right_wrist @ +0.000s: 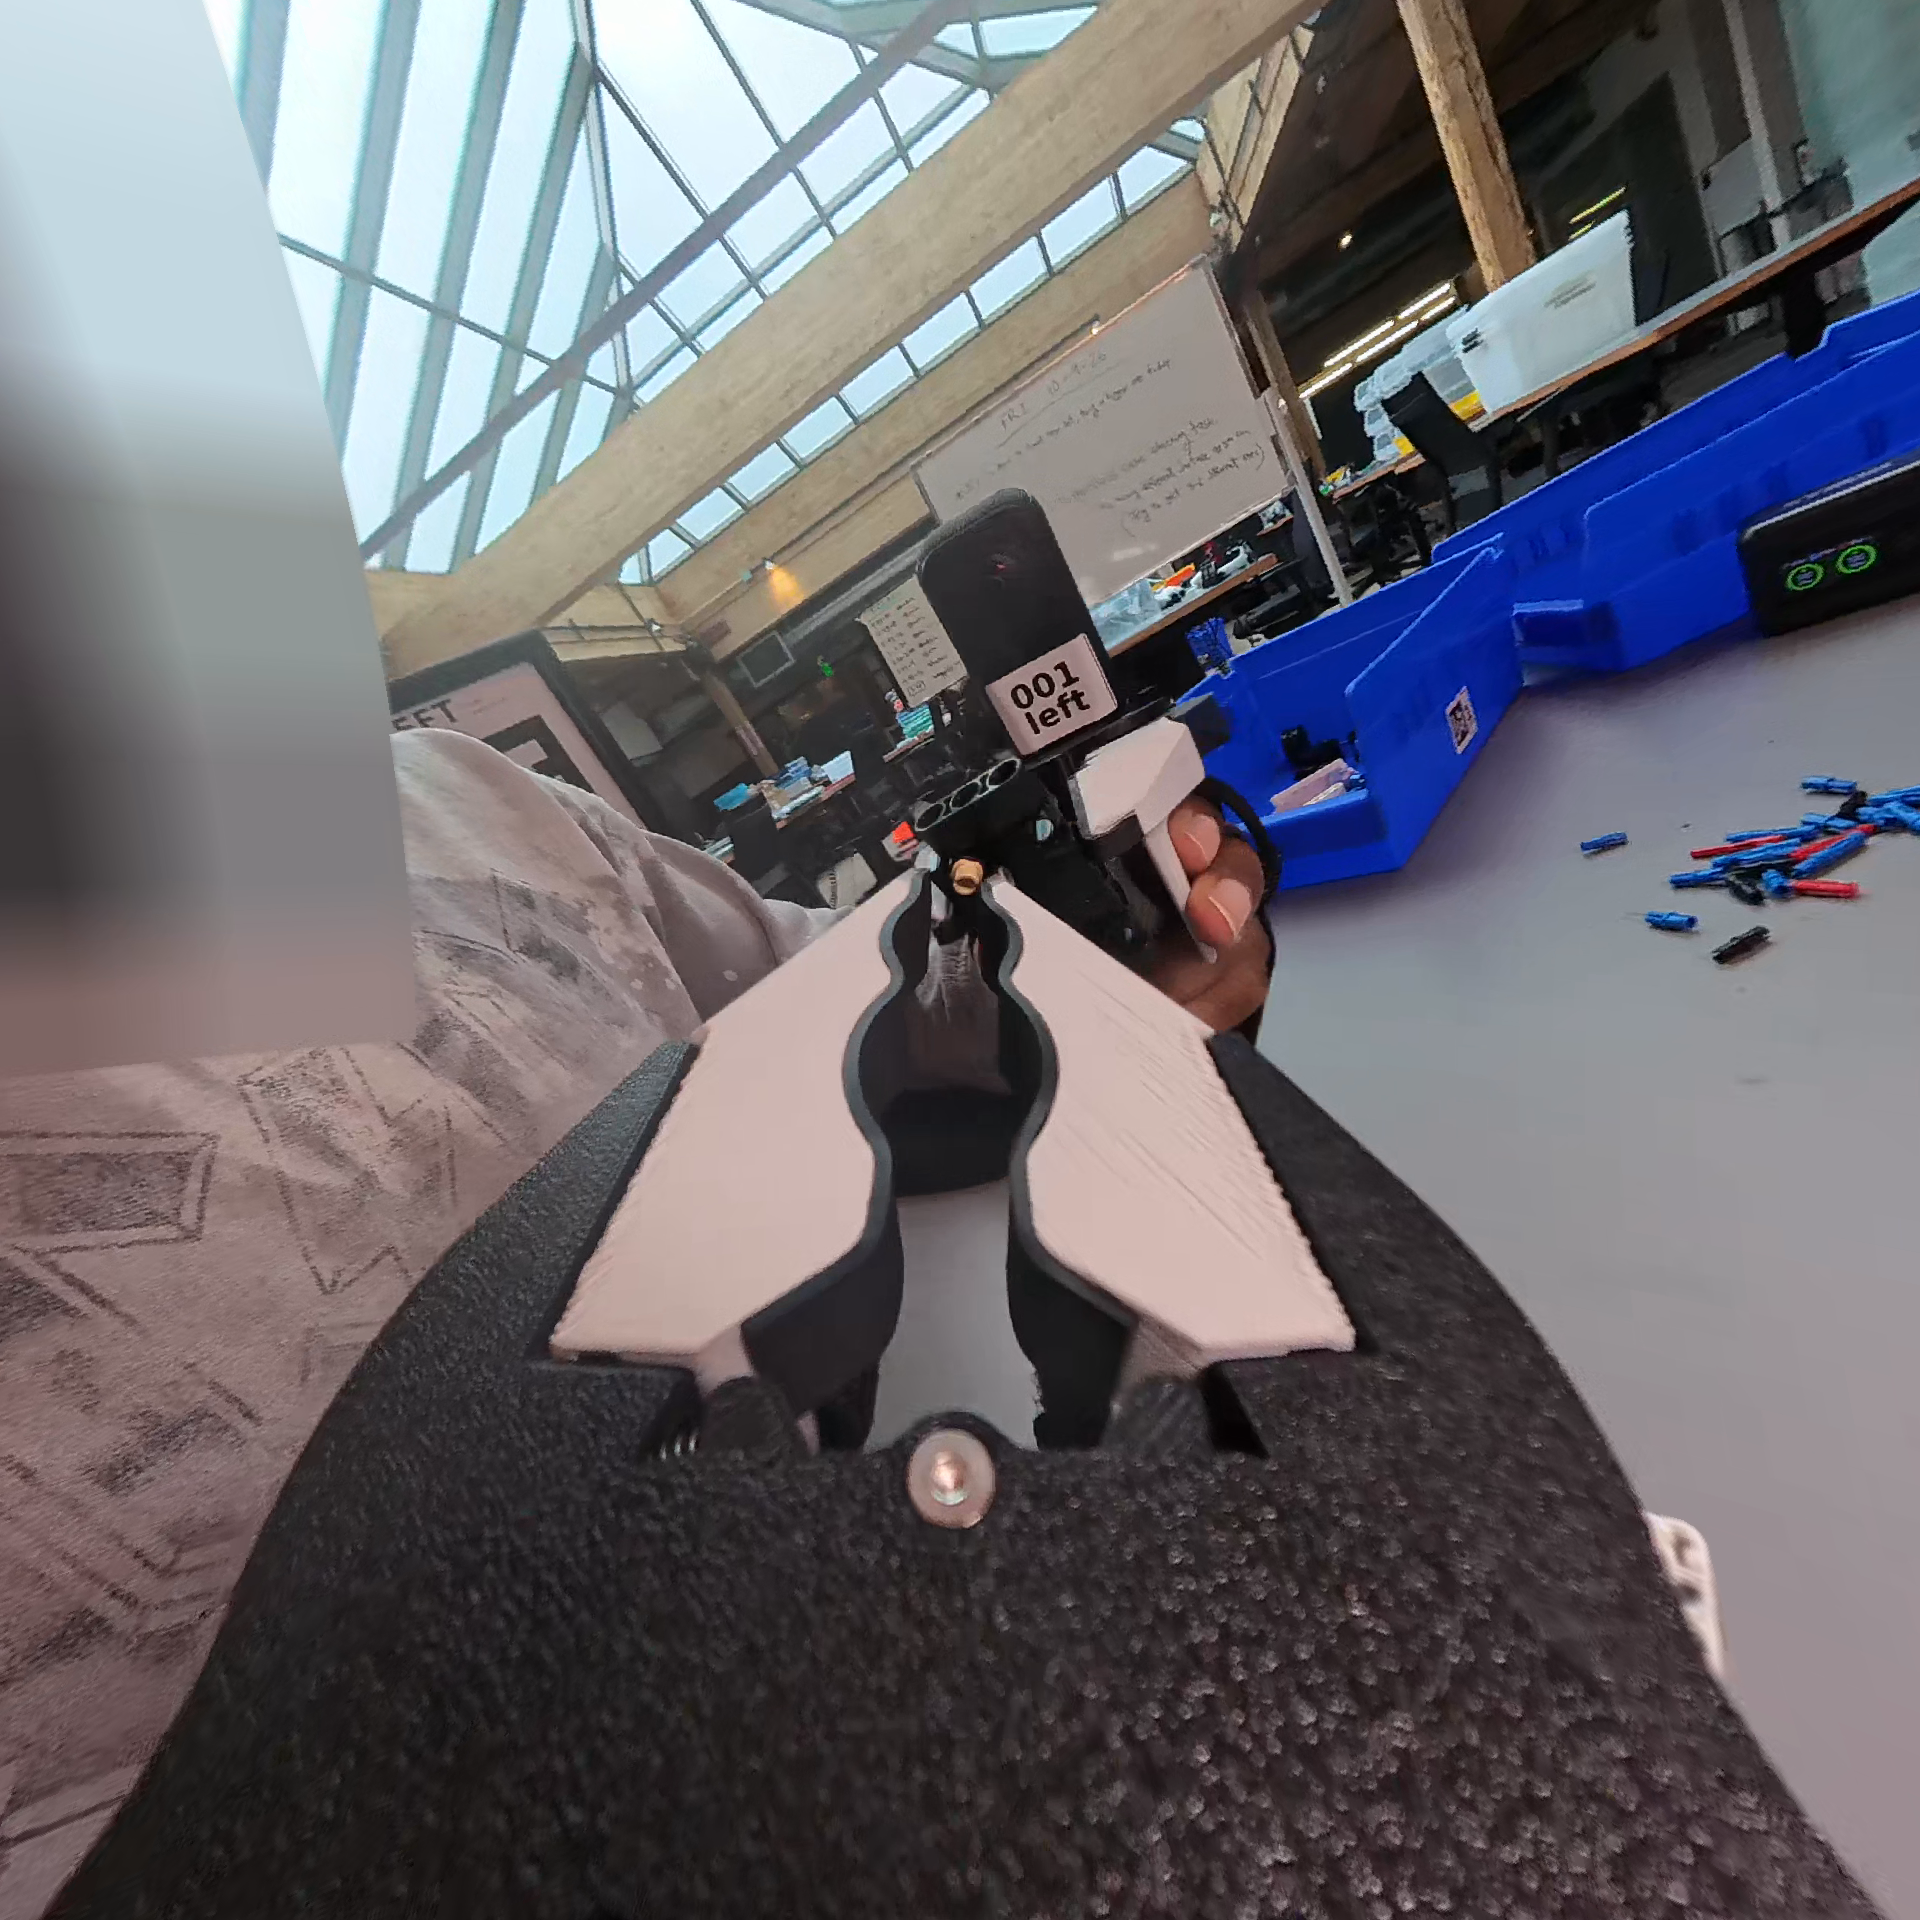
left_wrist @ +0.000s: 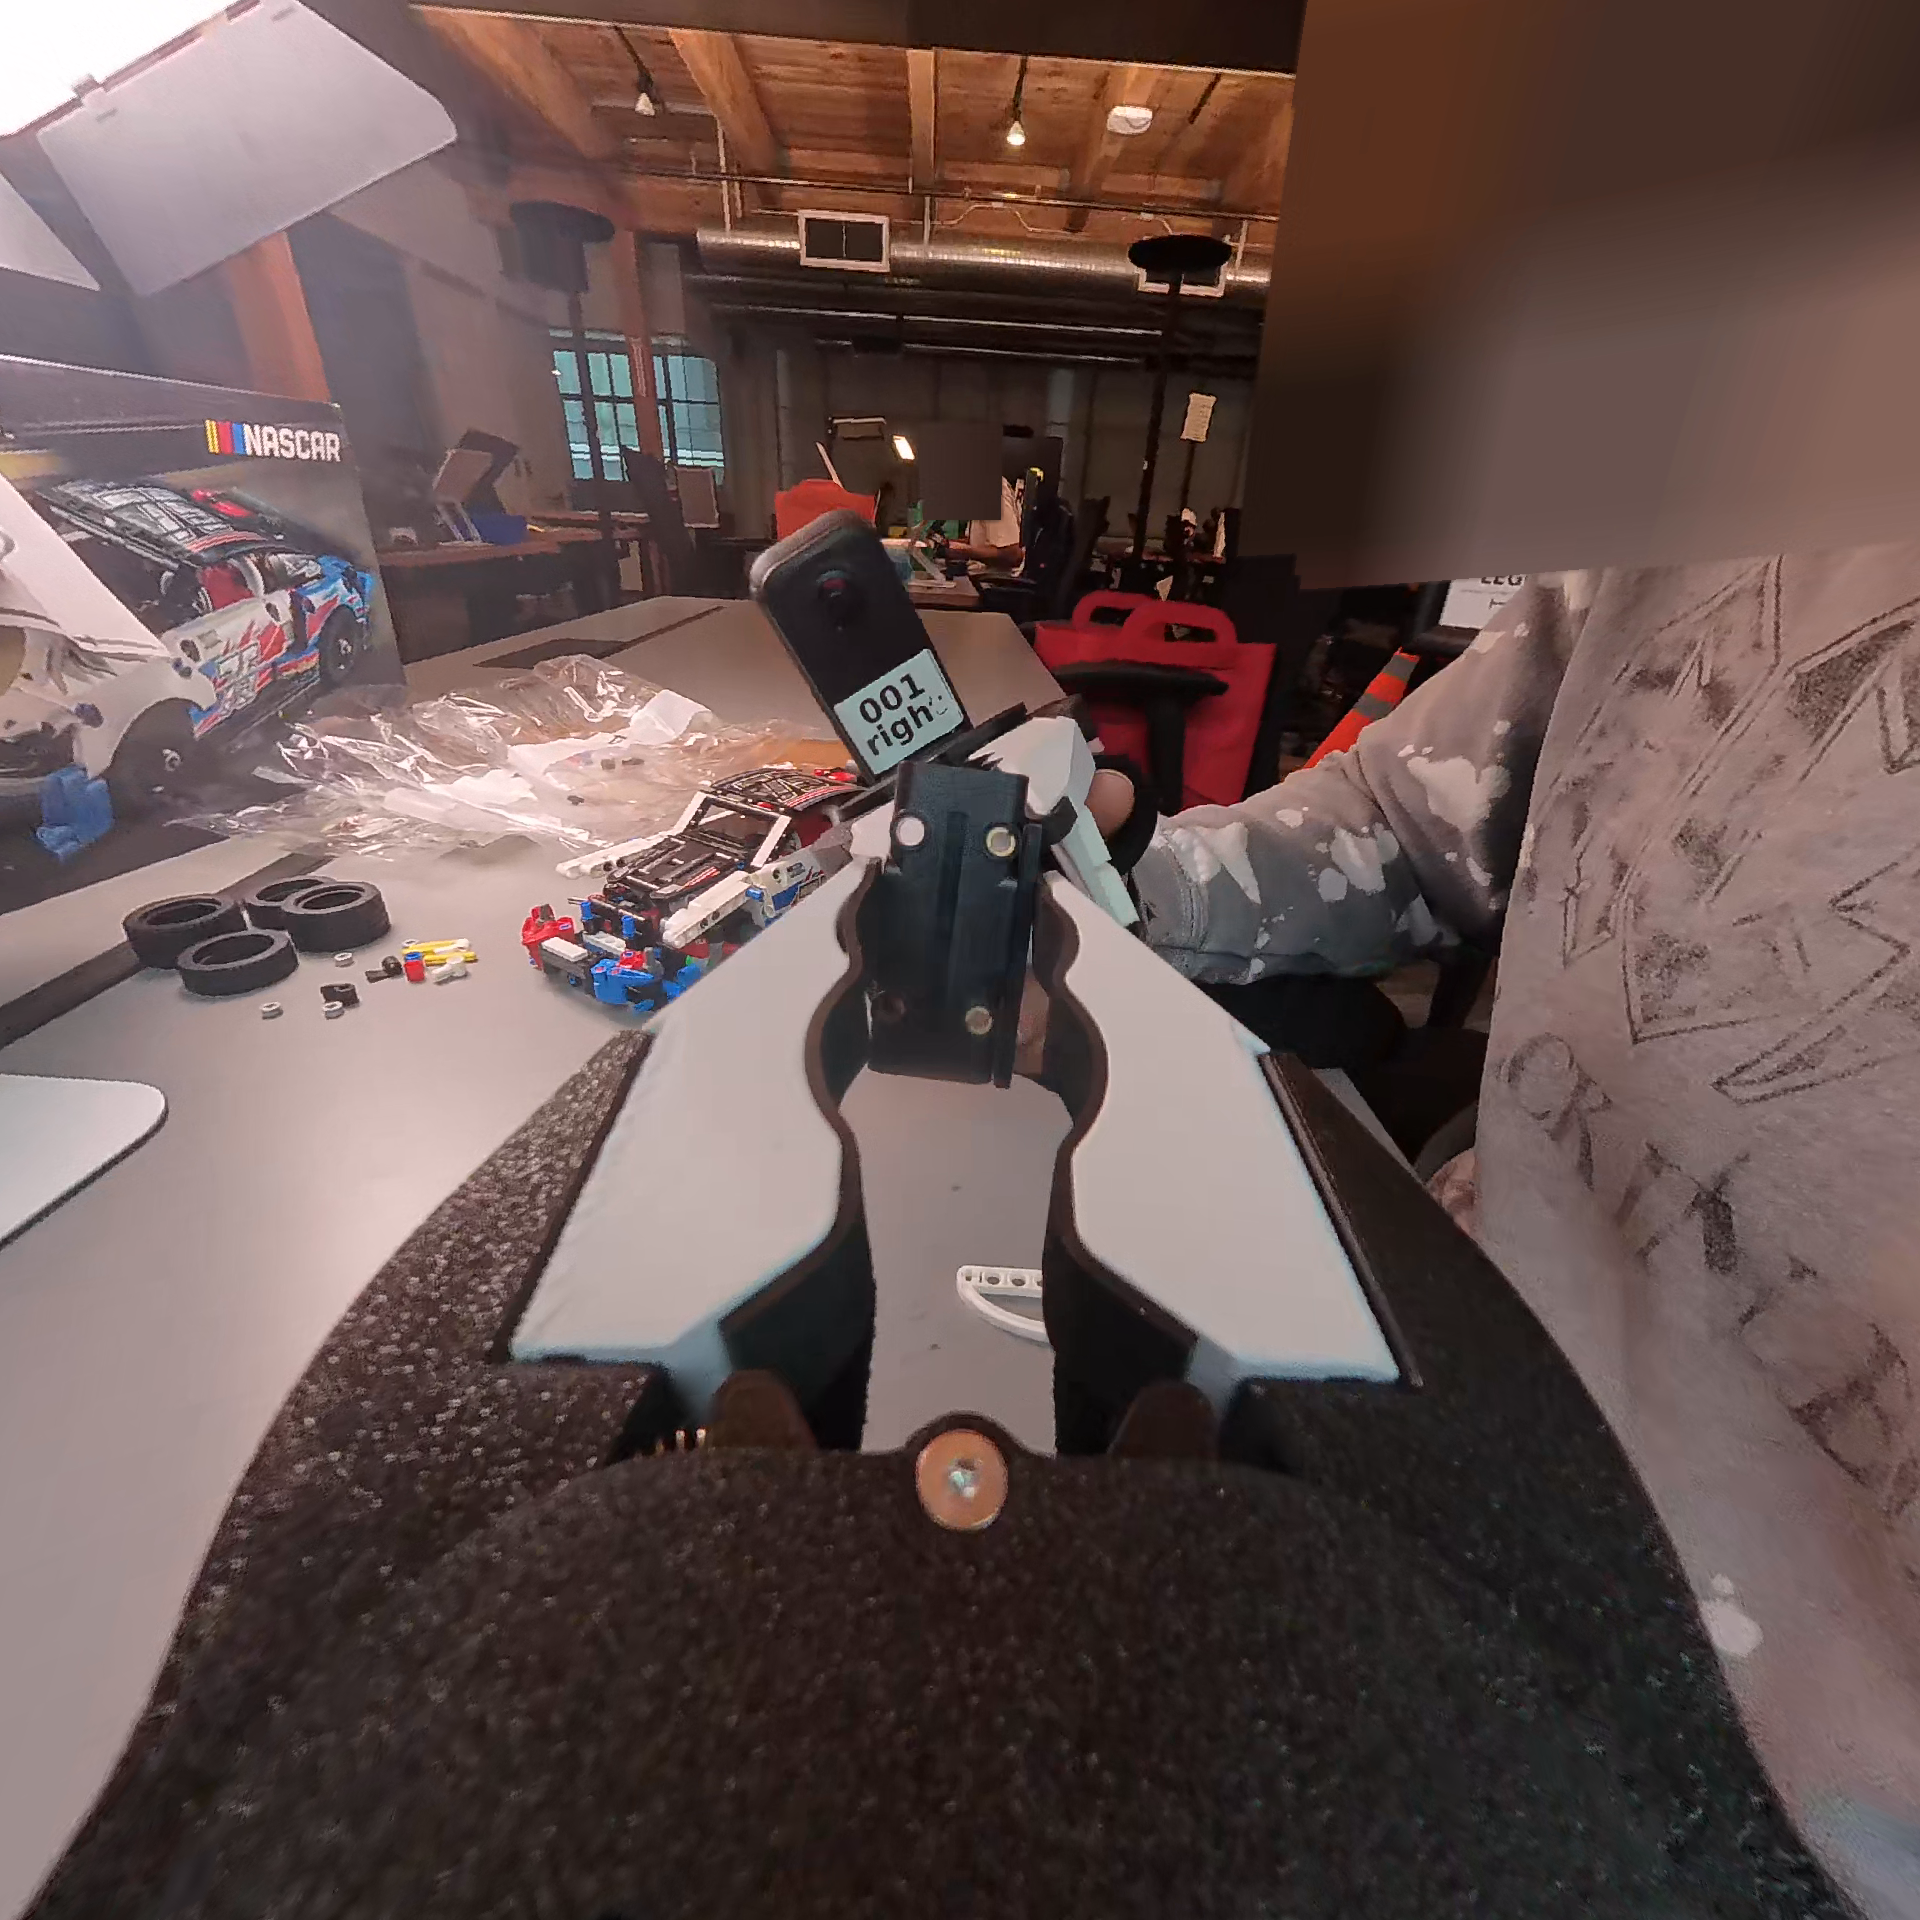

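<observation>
My left gripper (left_wrist: 956, 883) is held above the grey table (left_wrist: 312, 1195) with its white fingers (left_wrist: 727, 1143) apart and nothing clearly between them. Straight beyond its tips, the right gripper (left_wrist: 951, 925) faces it head-on, held by a hand. In the right wrist view my right gripper (right_wrist: 961, 888) has its tips close together with a narrow gap. A small brass-coloured bit (right_wrist: 966, 876) shows in that gap; I cannot tell if it is held. The left gripper (right_wrist: 977, 842) faces it, with a black three-hole beam (right_wrist: 971, 800) on top.
A partly built toy race car (left_wrist: 707, 883), several black tyres (left_wrist: 260, 925), small loose parts (left_wrist: 426, 956), clear bags (left_wrist: 499, 748) and a printed box (left_wrist: 187, 582) lie to the left. A white curved piece (left_wrist: 1003, 1294) lies under the left gripper. Blue bins (right_wrist: 1382, 707) and loose pins (right_wrist: 1787, 842) lie to the right. Only a small space, under 4 cm, lies between the two pairs of fingers.
</observation>
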`<state>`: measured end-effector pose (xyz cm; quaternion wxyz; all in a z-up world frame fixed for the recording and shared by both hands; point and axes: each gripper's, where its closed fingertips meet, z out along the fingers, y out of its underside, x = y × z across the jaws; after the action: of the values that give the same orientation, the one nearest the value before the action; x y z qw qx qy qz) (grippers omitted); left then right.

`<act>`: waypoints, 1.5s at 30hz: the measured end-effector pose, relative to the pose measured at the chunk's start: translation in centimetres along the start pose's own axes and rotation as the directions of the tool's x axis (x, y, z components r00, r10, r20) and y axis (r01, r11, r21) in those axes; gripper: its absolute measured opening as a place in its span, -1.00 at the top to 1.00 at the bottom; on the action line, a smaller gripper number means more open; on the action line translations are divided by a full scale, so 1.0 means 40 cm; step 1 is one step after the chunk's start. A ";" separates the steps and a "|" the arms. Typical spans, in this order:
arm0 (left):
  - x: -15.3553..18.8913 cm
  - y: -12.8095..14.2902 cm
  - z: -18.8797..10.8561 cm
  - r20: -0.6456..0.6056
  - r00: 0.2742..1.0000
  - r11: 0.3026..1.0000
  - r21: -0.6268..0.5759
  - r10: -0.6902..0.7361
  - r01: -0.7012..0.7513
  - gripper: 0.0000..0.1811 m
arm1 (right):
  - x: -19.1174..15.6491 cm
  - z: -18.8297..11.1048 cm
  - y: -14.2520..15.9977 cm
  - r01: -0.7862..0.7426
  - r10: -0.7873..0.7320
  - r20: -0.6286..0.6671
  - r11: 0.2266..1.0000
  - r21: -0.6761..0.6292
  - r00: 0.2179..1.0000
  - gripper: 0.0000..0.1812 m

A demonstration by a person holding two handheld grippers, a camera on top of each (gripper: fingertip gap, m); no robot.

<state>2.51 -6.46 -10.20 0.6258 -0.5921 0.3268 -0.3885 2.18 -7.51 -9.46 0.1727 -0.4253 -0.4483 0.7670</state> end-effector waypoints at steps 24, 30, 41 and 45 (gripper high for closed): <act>0.020 0.058 -0.011 -0.012 0.920 0.885 -0.266 0.393 -0.382 0.70 | 0.019 0.004 0.067 -0.007 -0.004 -0.058 0.985 -0.173 0.998 1.00; 0.005 -0.024 -0.038 0.083 0.904 0.902 -0.149 0.420 -0.406 0.71 | 0.020 -0.018 0.007 -0.067 0.067 -0.017 0.998 -0.016 0.998 1.00; 0.005 0.013 -0.029 0.044 0.896 0.887 -0.170 0.443 -0.430 0.70 | 0.019 0.013 0.015 -0.046 0.043 -0.066 0.997 -0.054 0.997 0.89; 0.011 0.021 -0.019 0.034 0.890 0.878 -0.181 0.455 -0.442 0.70 | 0.021 0.022 0.031 -0.024 0.017 -0.084 0.996 -0.082 0.996 0.89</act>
<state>2.15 -7.23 -11.08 0.6586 -0.5651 0.4627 -0.1813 1.11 -8.11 -10.71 0.1653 -0.4682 -0.4678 0.7312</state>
